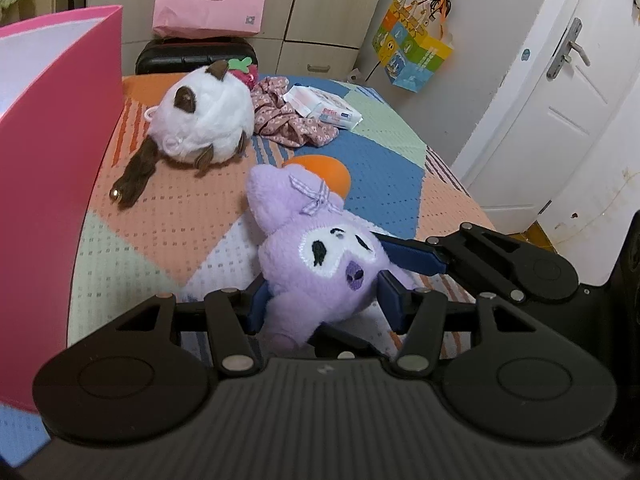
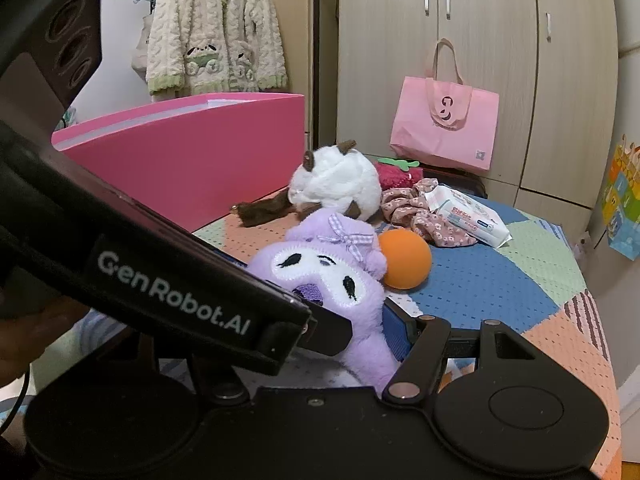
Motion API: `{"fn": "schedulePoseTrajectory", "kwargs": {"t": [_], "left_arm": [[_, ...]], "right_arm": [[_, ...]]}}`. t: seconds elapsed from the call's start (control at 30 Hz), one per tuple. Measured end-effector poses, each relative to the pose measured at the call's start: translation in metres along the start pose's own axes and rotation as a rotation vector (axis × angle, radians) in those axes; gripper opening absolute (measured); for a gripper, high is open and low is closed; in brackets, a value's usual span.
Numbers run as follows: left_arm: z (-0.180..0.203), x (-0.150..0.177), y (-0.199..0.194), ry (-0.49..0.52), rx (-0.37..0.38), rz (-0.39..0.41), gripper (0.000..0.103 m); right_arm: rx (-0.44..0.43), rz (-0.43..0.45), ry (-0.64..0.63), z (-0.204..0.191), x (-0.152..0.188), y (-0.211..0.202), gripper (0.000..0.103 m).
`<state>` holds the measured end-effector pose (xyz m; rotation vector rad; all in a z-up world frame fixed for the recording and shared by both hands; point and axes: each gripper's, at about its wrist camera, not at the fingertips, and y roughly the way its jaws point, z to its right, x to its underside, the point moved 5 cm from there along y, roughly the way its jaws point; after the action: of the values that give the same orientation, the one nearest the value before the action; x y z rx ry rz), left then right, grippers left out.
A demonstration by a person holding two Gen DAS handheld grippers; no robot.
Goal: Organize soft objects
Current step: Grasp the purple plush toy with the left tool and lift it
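A purple plush with a white face and a checked bow is held just above the patchwork cloth. My left gripper is shut on its body, a blue pad pressed into each side. My right gripper comes in from the right, one blue finger against the plush's head. In the right wrist view the purple plush sits against my right gripper's visible blue pad. The left gripper's body hides the other finger.
An open pink box stands at the left. Behind the purple plush lie an orange ball, a white round plush with brown ears, a red strawberry plush, a floral cloth and a wipes pack. A white door is at the right.
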<state>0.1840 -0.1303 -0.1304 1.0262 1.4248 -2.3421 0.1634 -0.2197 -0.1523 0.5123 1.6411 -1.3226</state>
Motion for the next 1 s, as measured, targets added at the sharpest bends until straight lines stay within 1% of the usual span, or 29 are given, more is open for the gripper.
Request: {"fn": "schedulePoseTrajectory", "kwargs": {"t": [0.2, 0.37, 0.53, 0.63, 1.0], "left_arm": [[0.0, 0.006, -0.01, -0.027, 0.013, 0.002, 0.054], [0.001, 0.013, -0.02, -0.027, 0.014, 0.01, 0.054], [0.001, 0.017, -0.034, -0.036, 0.031, 0.021, 0.054], [0.001, 0.024, -0.039, -0.053, 0.052, 0.003, 0.054], [-0.004, 0.044, -0.077, -0.071, 0.044, -0.004, 0.051]], "right_arm": [[0.0, -0.006, -0.007, -0.008, 0.001, -0.009, 0.07], [0.002, -0.006, -0.023, -0.016, 0.001, -0.016, 0.07], [-0.003, 0.003, -0.025, -0.022, -0.003, -0.027, 0.07], [0.001, 0.017, -0.038, -0.031, -0.004, -0.034, 0.07], [-0.026, 0.008, -0.084, -0.067, -0.008, -0.057, 0.069]]}}
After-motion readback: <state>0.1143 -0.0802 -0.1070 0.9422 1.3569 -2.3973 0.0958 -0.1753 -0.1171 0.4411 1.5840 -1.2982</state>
